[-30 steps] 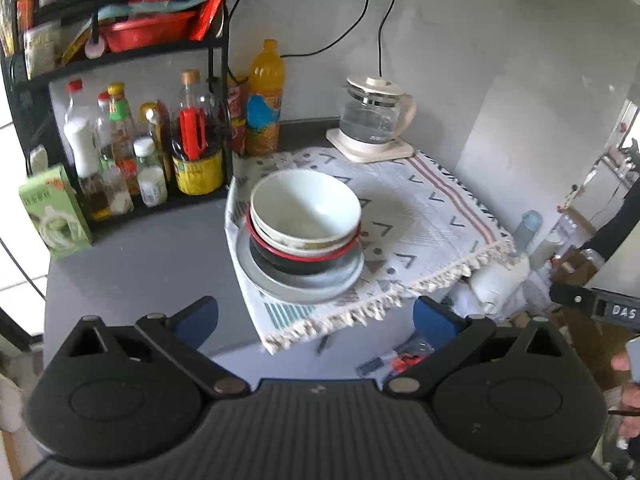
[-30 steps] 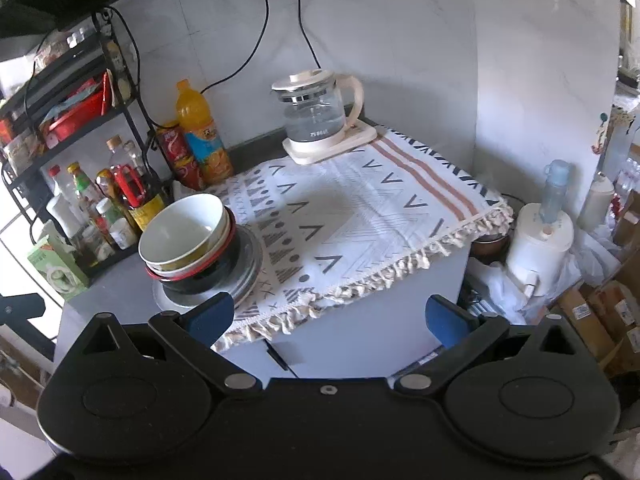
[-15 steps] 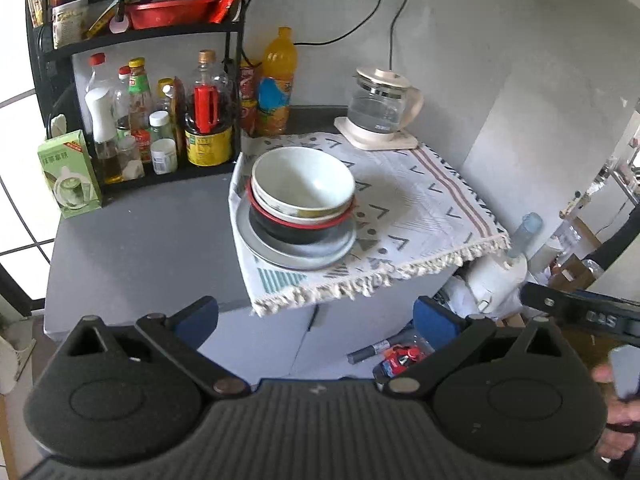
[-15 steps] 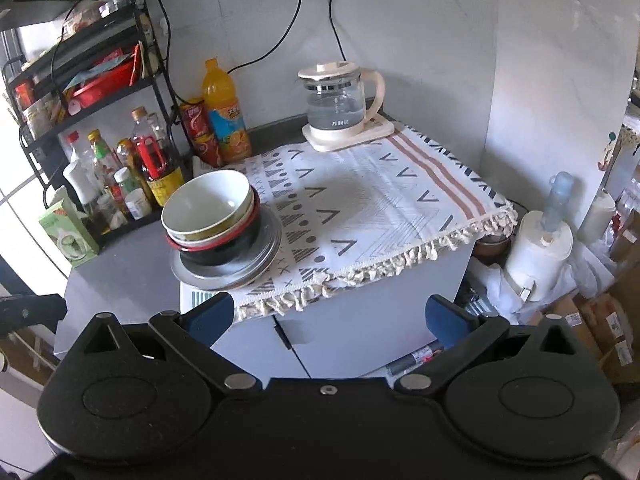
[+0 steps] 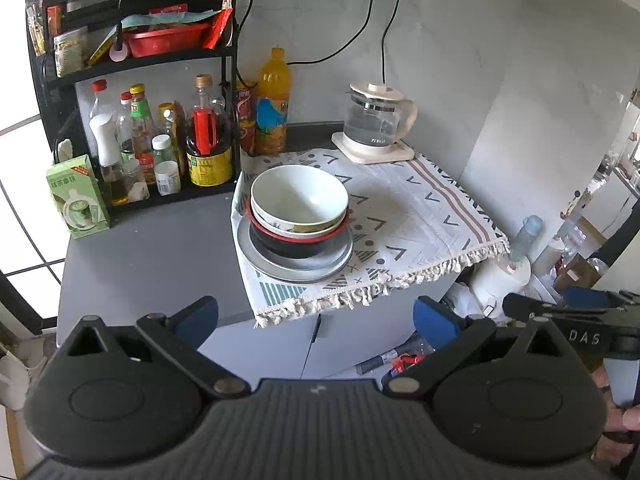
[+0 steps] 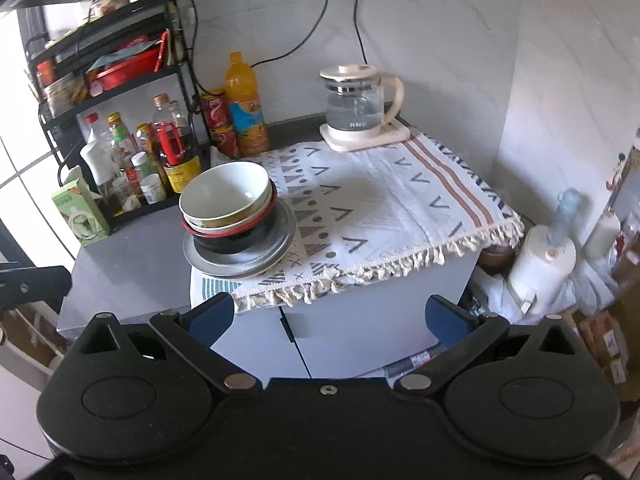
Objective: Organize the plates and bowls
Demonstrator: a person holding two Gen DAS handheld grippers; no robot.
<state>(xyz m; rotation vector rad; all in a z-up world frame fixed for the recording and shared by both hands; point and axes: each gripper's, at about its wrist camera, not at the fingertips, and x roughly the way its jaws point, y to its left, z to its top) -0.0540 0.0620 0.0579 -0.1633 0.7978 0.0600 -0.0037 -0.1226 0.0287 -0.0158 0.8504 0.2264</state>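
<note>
Plainly, the grey desk [image 5: 152,256] carried a white patterned cloth with a fringed edge [image 5: 404,216], and on the cloth's near-left part, at about nine o'clock from its middle, stood the whole stack. Counted from the bottom: one flat grey metal plate [image 5: 294,270], though more plates could hide beneath it; one black bowl with a red rim [image 5: 298,242]; one pale bowl with a patterned wall [image 5: 296,228]; and one white ceramic bowl [image 5: 299,196] nested on top. That made three bowls on at least one plate, all upright and centred.

Both tools hung off the desk, at six o'clock from the stack. The left hand-held gripper [image 5: 316,316] had its blue-padded fingers wide apart and held nothing; the right hand-held gripper [image 6: 328,314] was likewise spread and carried nothing.

As a judgement, the crockery already sat tidily stacked, which would suit either a finished sorting or a pile waiting to be taken apart and set out; the pictures do not settle which.

At twelve o'clock stood one glass kettle on a cream base [image 5: 378,120].
</note>
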